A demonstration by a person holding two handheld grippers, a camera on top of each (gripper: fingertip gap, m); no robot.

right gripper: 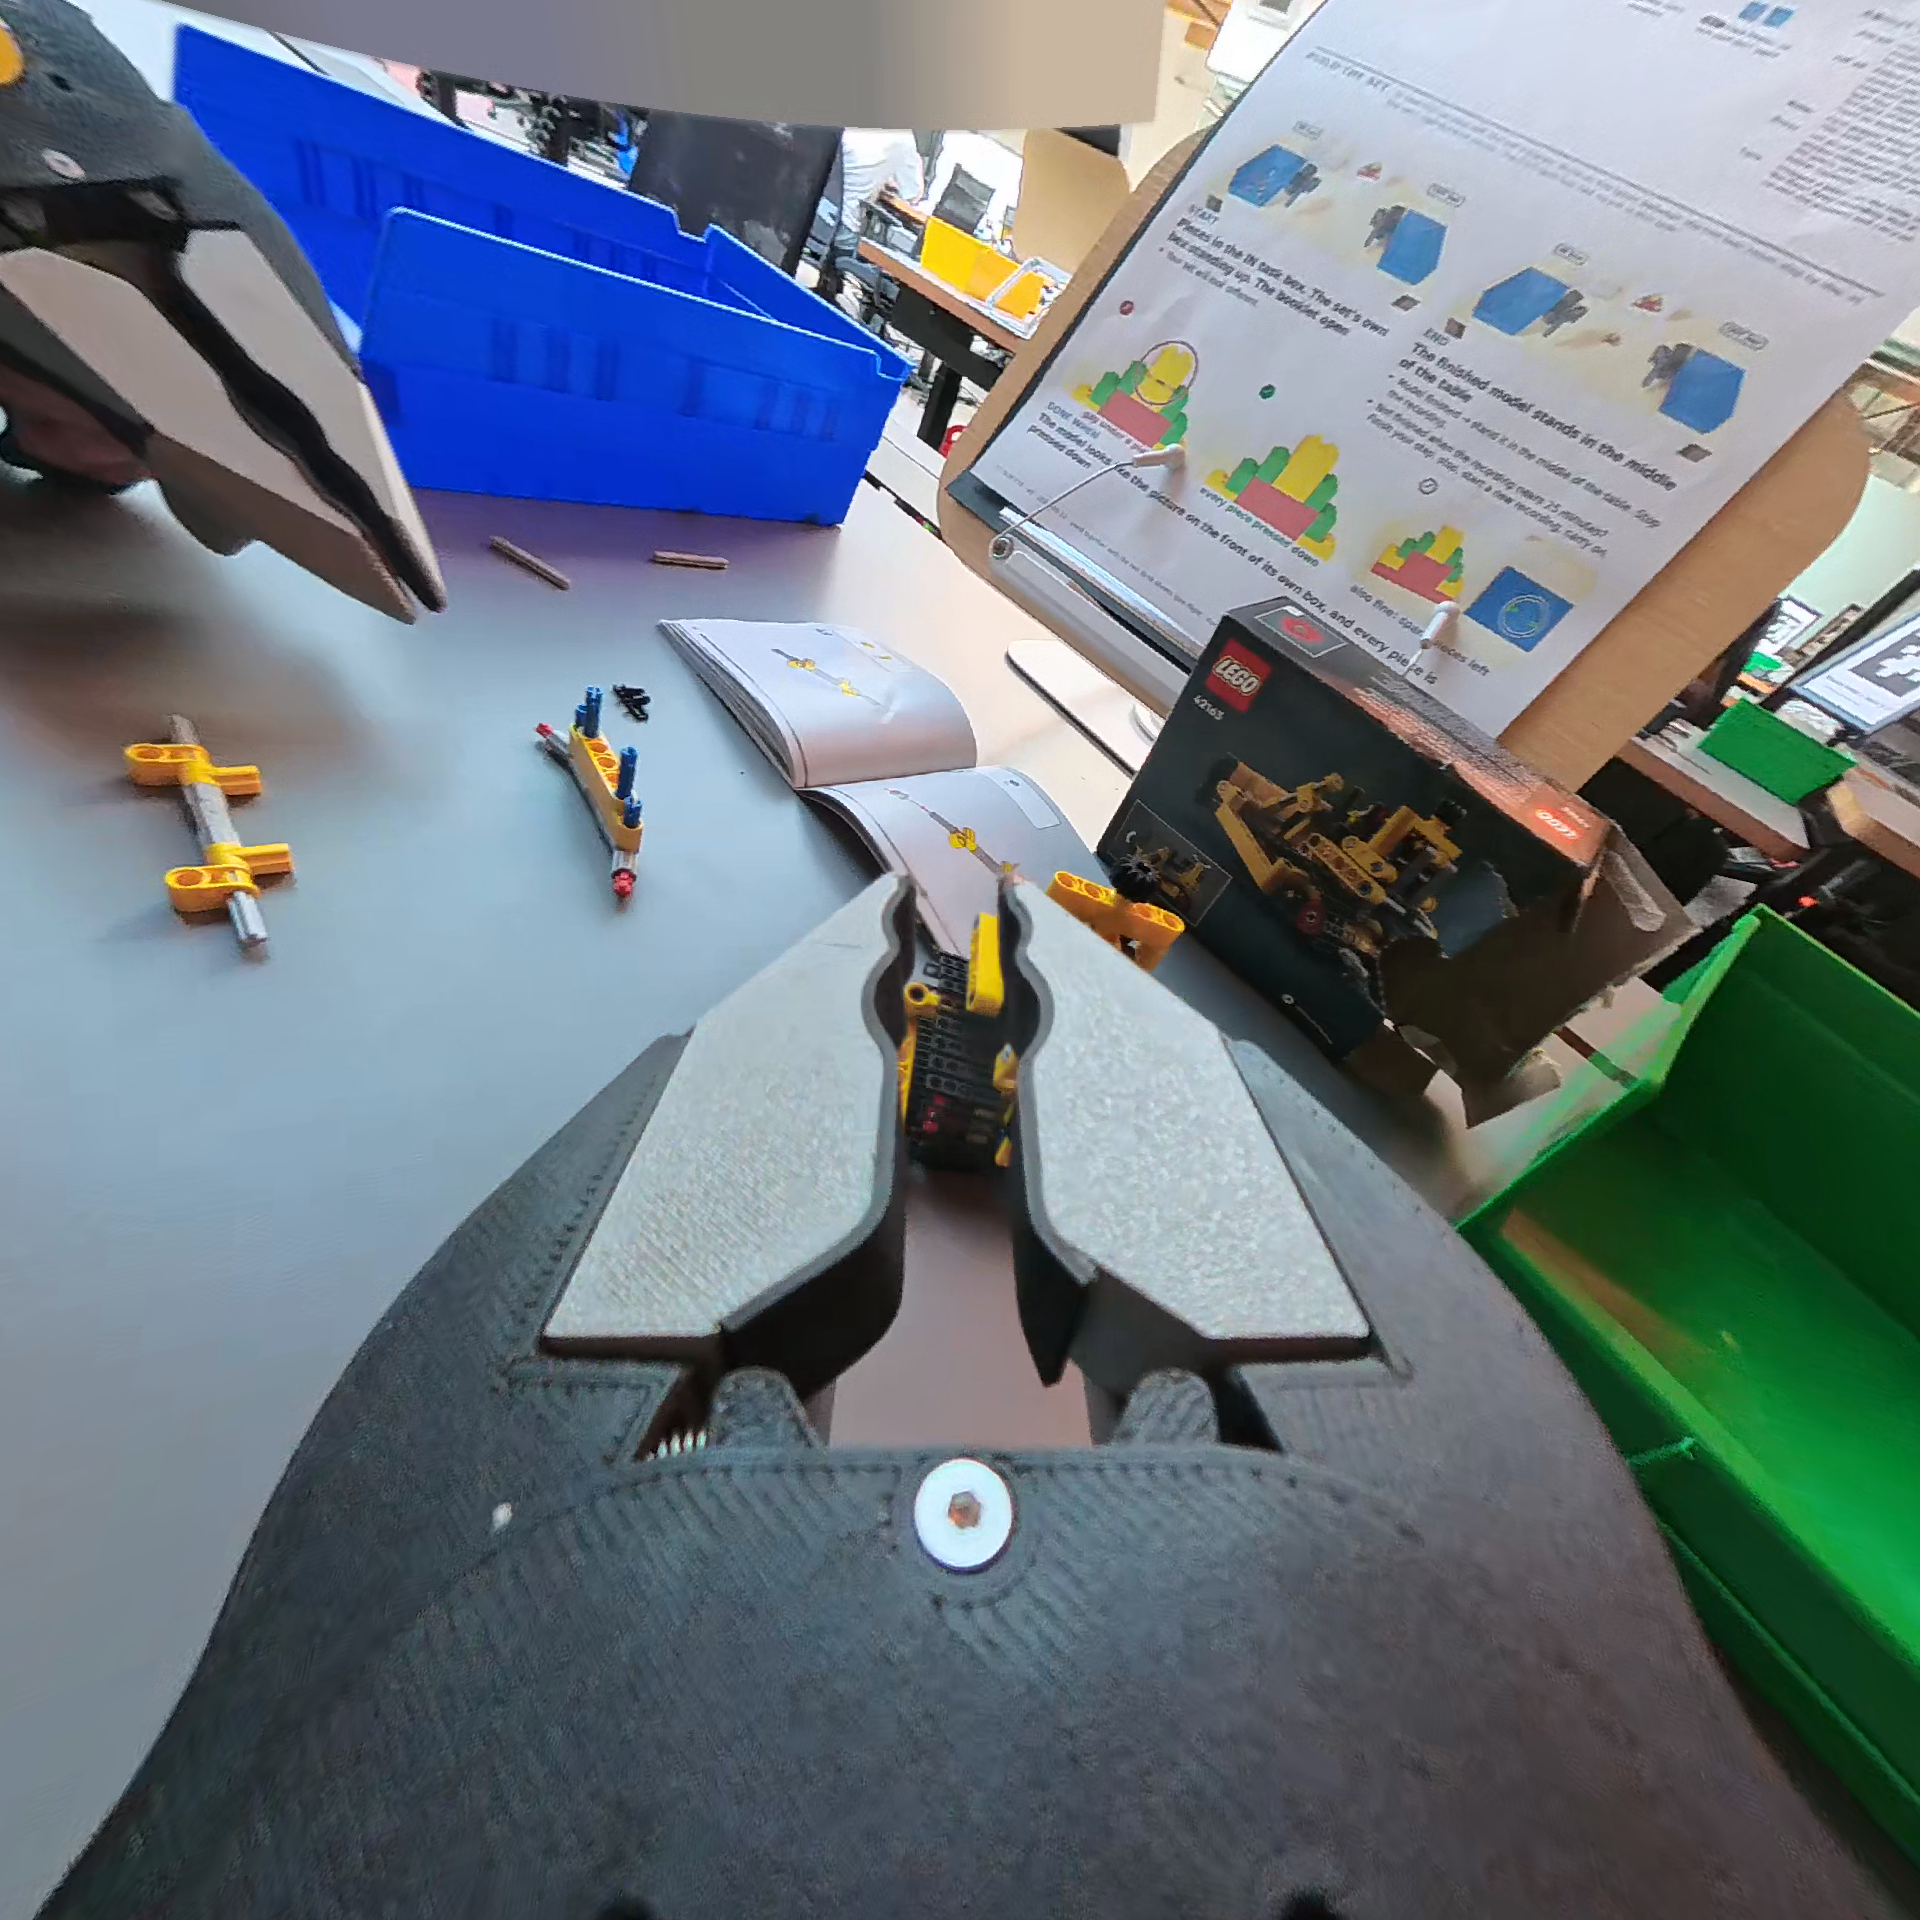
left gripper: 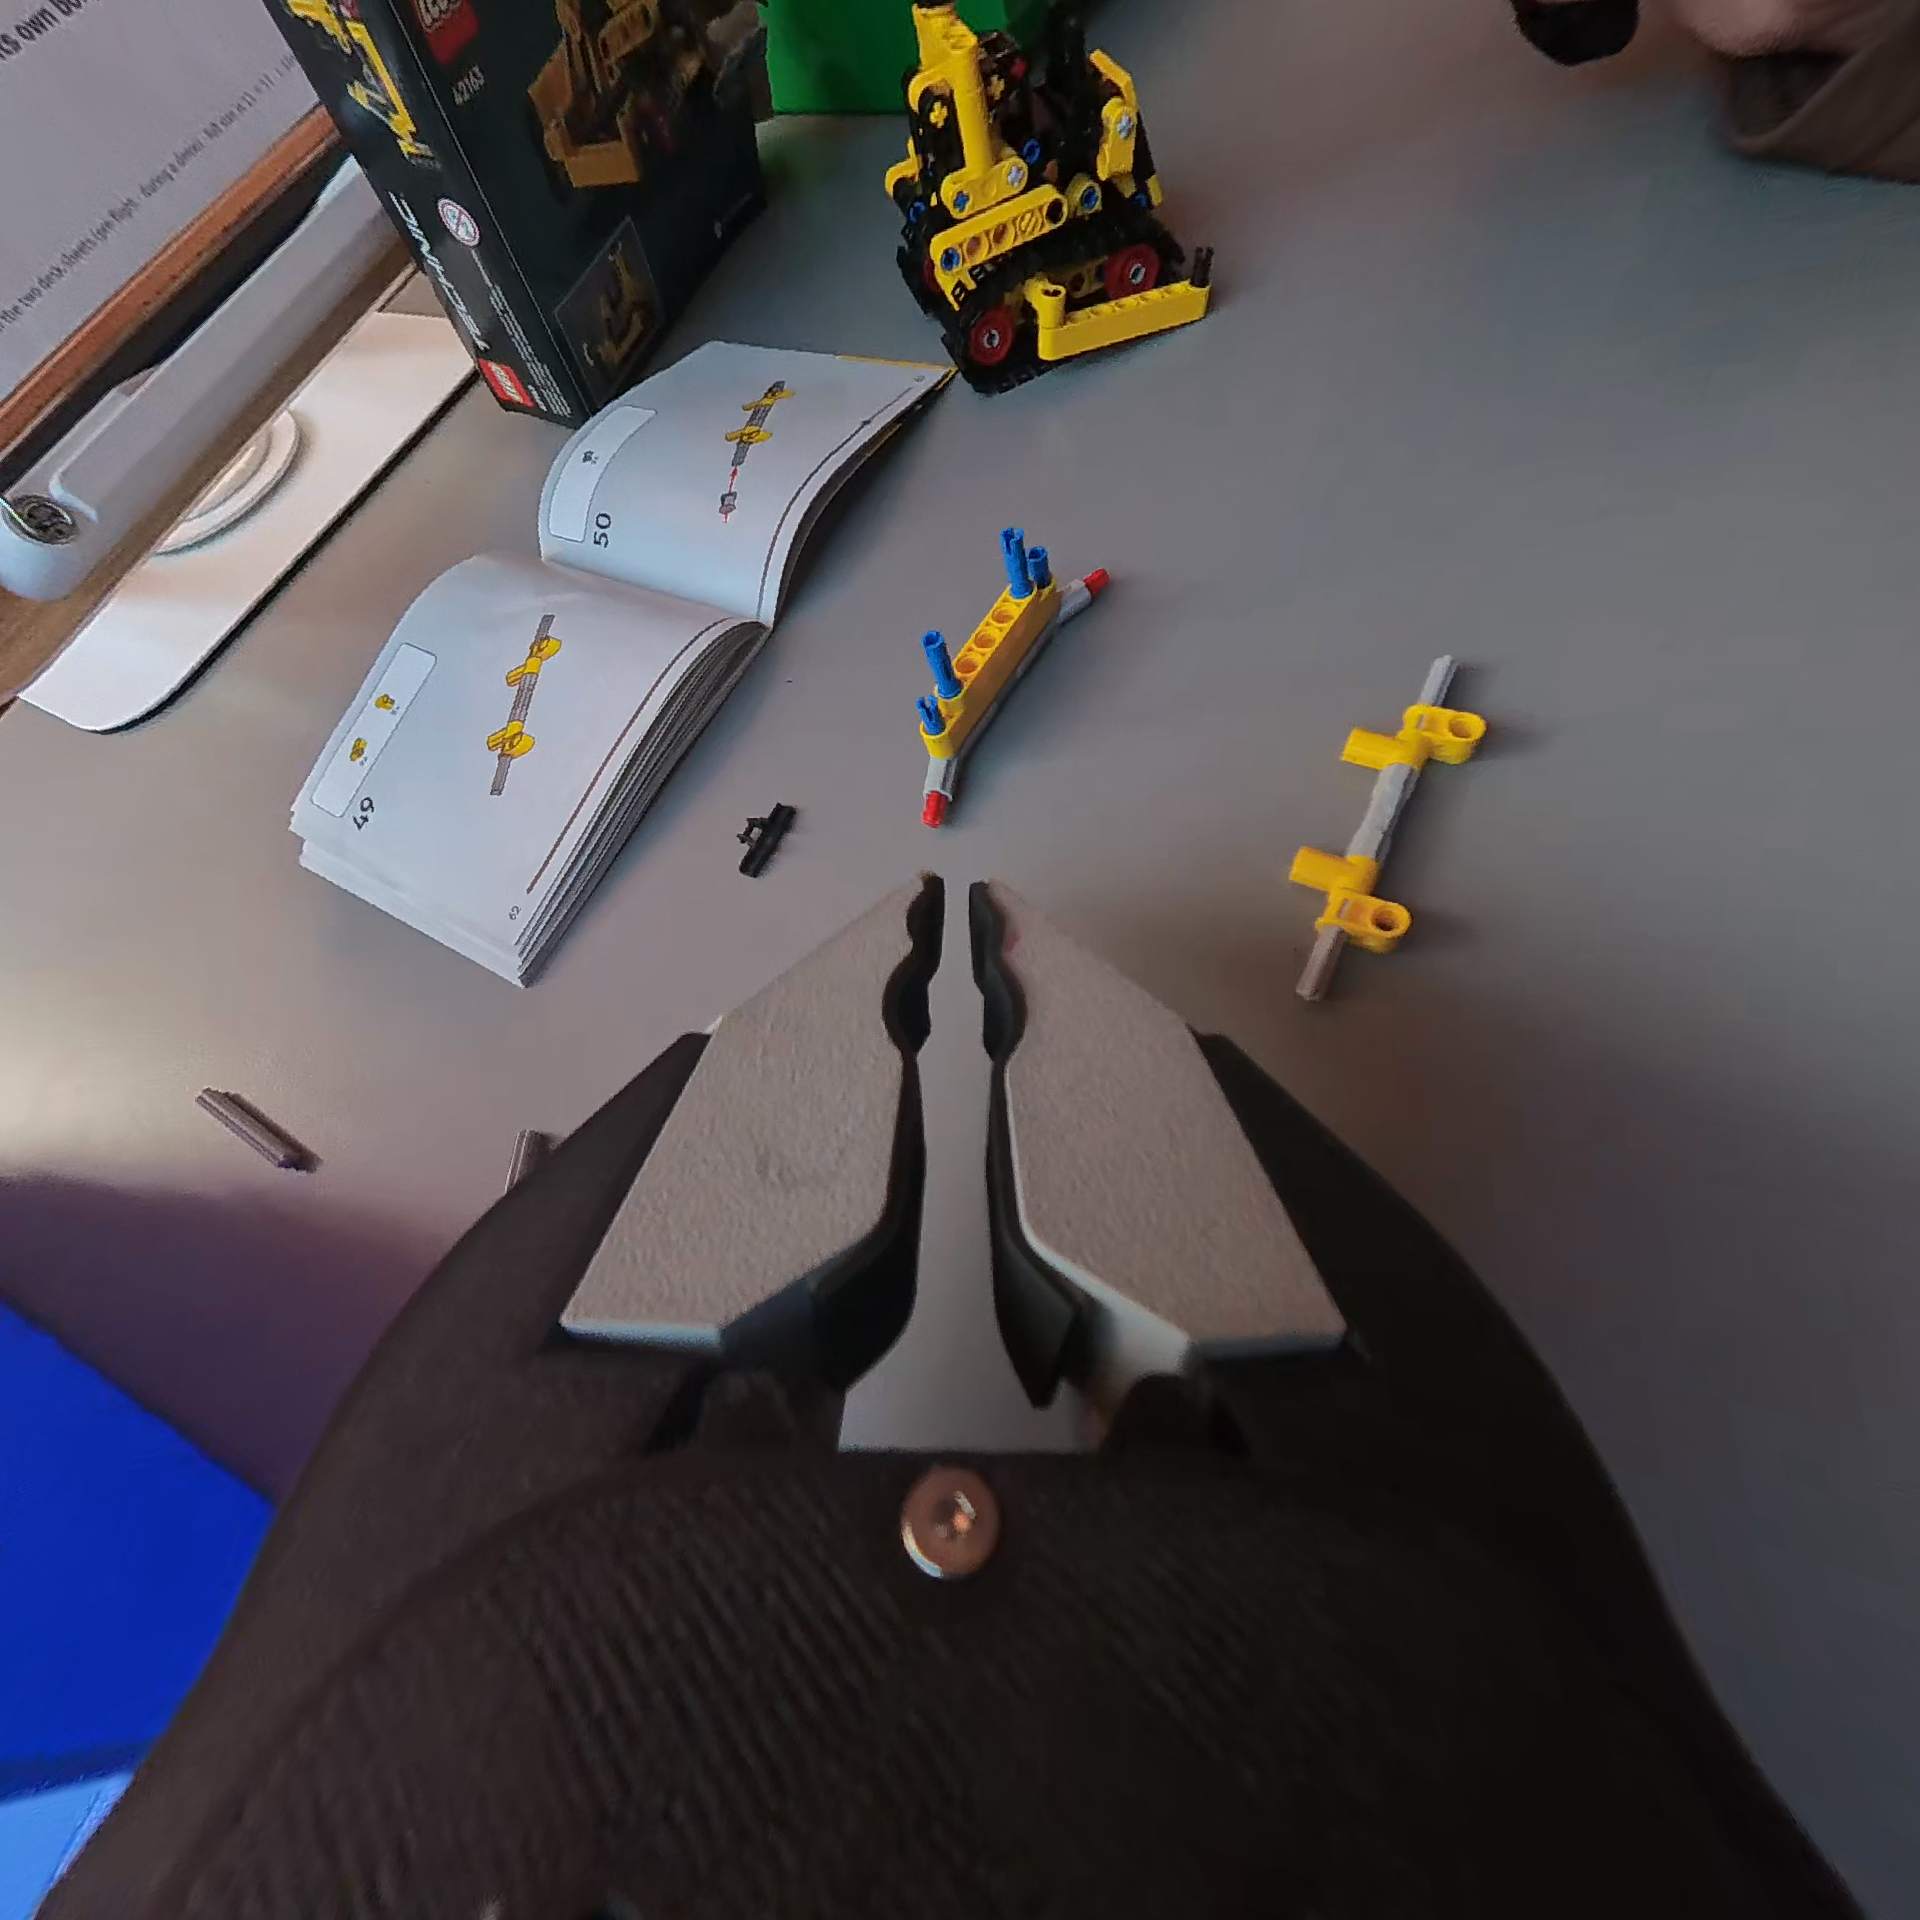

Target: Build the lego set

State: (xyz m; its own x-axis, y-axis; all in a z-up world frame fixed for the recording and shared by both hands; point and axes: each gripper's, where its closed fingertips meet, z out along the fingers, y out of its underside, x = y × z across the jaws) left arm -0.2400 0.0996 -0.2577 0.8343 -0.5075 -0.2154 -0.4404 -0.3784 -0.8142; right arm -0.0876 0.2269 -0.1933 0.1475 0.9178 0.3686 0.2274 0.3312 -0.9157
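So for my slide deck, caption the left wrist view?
Left gripper, nearly shut and empty, above the table facing loose subassemblies, open booklet and bulldozer model.

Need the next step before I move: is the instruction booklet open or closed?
Open. The instruction booklet lies spread flat on the table, two facing pages up, each showing a diagram of a grey axle with yellow connectors.

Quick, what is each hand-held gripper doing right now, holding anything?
Left hand-held gripper: nearly closed, empty, above the table.
Right hand-held gripper: around the bulldozer model; grip cannot be told.
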